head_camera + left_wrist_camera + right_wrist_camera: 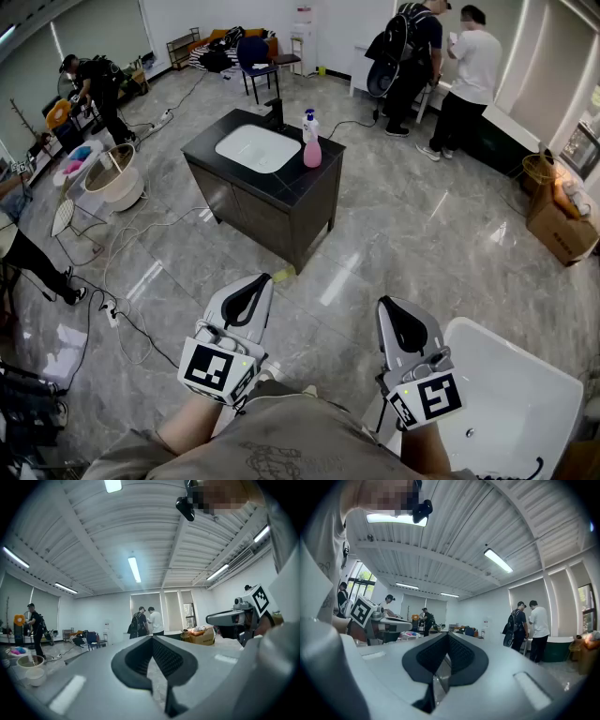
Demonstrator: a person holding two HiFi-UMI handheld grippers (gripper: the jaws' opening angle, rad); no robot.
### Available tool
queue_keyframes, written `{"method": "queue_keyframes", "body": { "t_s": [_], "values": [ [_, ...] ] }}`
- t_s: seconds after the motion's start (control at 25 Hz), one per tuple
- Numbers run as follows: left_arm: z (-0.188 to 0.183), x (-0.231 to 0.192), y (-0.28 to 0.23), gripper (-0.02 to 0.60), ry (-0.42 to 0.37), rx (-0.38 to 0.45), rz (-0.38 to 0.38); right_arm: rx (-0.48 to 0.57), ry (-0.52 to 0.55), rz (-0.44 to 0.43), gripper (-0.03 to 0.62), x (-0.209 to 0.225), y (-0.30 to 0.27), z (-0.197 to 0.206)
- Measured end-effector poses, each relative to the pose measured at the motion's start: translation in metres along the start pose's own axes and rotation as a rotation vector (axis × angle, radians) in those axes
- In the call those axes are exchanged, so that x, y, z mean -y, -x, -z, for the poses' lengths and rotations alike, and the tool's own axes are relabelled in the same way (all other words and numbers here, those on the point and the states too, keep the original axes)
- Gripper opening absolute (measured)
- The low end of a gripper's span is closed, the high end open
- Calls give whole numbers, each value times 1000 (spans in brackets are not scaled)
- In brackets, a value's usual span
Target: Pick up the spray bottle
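The spray bottle, pink with a white and blue head, stands upright on the right end of a dark cabinet top, beside a white basin. Both grippers are held low and close to me, well short of the cabinet. My left gripper is shut and holds nothing, its jaws meeting at the tip. My right gripper is shut and holds nothing as well. Both gripper views point up toward the ceiling, and the bottle does not show in either.
A black faucet stands behind the basin. A white tub sits at my right. Cables trail over the tiled floor on the left. Two people stand at the back right, another person at the back left. A cardboard box sits far right.
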State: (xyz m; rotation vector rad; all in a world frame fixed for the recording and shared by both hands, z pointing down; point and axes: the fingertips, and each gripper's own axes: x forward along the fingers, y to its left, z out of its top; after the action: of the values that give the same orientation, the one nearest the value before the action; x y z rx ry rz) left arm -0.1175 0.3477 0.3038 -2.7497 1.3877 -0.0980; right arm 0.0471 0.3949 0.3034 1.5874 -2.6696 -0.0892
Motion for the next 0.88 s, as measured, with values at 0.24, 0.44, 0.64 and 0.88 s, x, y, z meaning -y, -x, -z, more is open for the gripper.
{"method": "queue_keyframes", "body": {
  "t_s": [0.24, 0.44, 0.64, 0.88],
  "values": [
    [-4, 13, 1, 0, 4, -1, 16, 17, -39, 2, 28, 7, 9, -3],
    [-5, 19, 2, 0, 8, -6, 21, 17, -44, 1, 28, 7, 16, 0],
    [2, 23, -2, 0, 19, -8, 36, -4, -43, 13, 28, 8, 17, 8],
    [-1, 26, -7, 0, 23, -9, 47, -37, -45, 14, 28, 6, 20, 16]
  ]
}}
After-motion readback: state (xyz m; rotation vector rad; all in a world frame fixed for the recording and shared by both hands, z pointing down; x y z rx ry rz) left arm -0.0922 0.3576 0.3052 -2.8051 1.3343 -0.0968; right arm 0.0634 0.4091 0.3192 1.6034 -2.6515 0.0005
